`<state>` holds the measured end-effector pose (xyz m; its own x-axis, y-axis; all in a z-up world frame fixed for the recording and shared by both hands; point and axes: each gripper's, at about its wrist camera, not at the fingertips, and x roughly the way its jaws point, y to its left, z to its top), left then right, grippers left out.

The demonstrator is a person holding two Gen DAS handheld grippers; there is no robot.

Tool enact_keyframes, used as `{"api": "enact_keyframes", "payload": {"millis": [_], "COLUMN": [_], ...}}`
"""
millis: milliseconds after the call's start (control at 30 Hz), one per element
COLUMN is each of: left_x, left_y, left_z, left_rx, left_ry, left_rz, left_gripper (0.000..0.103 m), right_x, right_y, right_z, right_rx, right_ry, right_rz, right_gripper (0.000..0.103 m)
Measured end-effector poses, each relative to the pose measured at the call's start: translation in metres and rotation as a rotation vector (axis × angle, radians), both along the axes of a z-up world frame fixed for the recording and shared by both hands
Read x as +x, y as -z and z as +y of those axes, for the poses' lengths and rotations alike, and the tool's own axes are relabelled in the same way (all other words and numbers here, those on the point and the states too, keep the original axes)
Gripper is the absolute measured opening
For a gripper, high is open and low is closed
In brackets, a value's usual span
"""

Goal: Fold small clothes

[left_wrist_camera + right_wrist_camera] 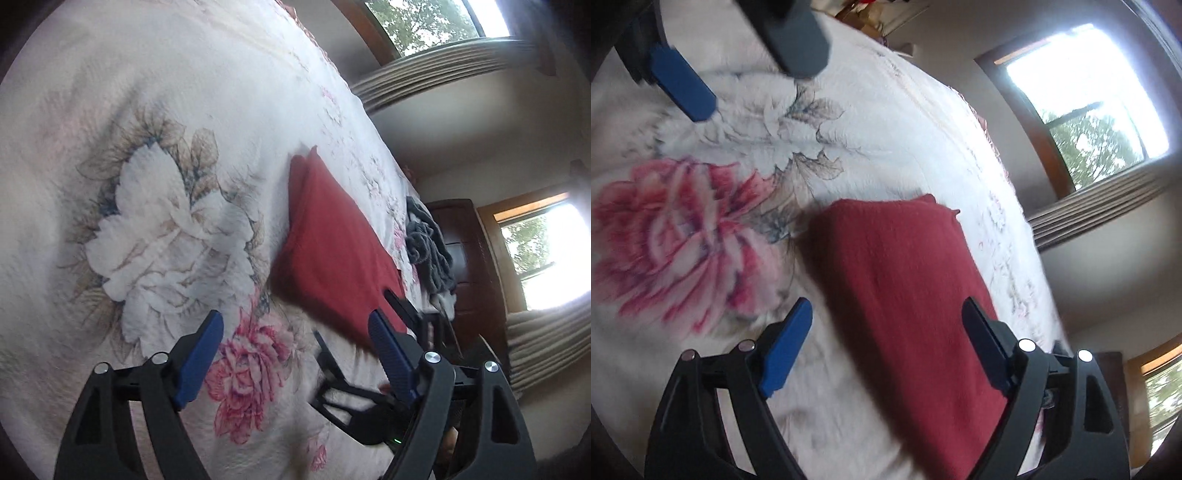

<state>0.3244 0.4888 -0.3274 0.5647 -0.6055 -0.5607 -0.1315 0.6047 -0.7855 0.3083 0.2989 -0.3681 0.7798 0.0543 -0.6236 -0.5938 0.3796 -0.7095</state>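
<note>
Red knitted cloth, folded into a flat rectangle (332, 254), is seen lying on the white quilted bedspread printed with pink and pale flowers (166, 221). Against the far side of the folded cloth a crumpled grey garment (428, 243) is seen, set apart from it near the bed's edge. The left gripper (295, 354) is held above the bedspread beside the cloth's near corner, its jaws spread apart and holding nothing. The right gripper (886, 343) is held over the near end of the same cloth (908, 295), its jaws likewise parted, with the cloth lying below between them. 2 windows are seen beyond the bed.
</note>
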Motion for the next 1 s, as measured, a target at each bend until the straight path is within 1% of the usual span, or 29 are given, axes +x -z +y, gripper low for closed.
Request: {"api": "enact_keyframes", "payload": {"millis": [67,167,233,300,367,433,467,500,600,633,667,767,900,1000], "left_x": [-0.001,-0.005,-0.004,-0.003,0.000,0.002,0.004,0.006,0.018,0.022,0.031,0.060,0.120,0.179], "left_y": [0.001,0.002,0.007,0.007,0.005,0.002,0.001,0.001,0.003,0.004,0.005,0.007,0.024,0.039], "left_z": [0.004,0.012,0.016,0.020,0.025,0.031,0.033,0.035,0.040,0.041,0.043,0.048,0.045,0.030], "left_rx": [-0.019,-0.052,-0.089,-0.089,-0.095,-0.123,-0.134,-0.144,-0.170,-0.175,-0.185,-0.219,-0.323,-0.362], "left_ry": [-0.005,-0.020,-0.020,-0.020,-0.025,-0.040,-0.045,-0.049,-0.055,-0.054,-0.047,-0.027,0.045,0.118], "left_rz": [-0.010,-0.022,-0.021,-0.019,-0.024,-0.036,-0.040,-0.040,-0.028,-0.022,-0.015,0.002,0.063,0.132], "left_gripper": [0.081,0.081,0.081,0.081,0.081,0.081,0.081,0.081,0.081,0.082,0.082,0.083,0.085,0.085], "right_x": [0.008,0.016,0.021,0.029,0.043,0.052,0.057,0.061,0.069,0.071,0.072,0.077,0.086,0.089], "right_y": [0.011,0.027,0.032,0.035,0.040,0.040,0.040,0.040,0.042,0.042,0.041,0.029,0.007,-0.006], "right_z": [0.009,0.021,0.028,0.033,0.039,0.040,0.041,0.040,0.043,0.041,0.038,0.033,0.024,0.020], "right_rx": [-0.036,-0.093,-0.111,-0.118,-0.136,-0.144,-0.142,-0.141,-0.139,-0.131,-0.117,-0.046,0.012,0.045], "right_ry": [0.003,0.001,0.009,0.026,0.046,0.060,0.070,0.077,0.082,0.085,0.091,0.115,0.133,0.150], "right_rz": [0.008,-0.007,-0.021,-0.034,-0.040,-0.053,-0.050,-0.045,-0.034,-0.017,-0.006,0.010,0.019,0.024], "right_gripper": [0.077,0.073,0.072,0.069,0.060,0.055,0.051,0.048,0.037,0.027,0.022,0.016,0.015,0.015]}}
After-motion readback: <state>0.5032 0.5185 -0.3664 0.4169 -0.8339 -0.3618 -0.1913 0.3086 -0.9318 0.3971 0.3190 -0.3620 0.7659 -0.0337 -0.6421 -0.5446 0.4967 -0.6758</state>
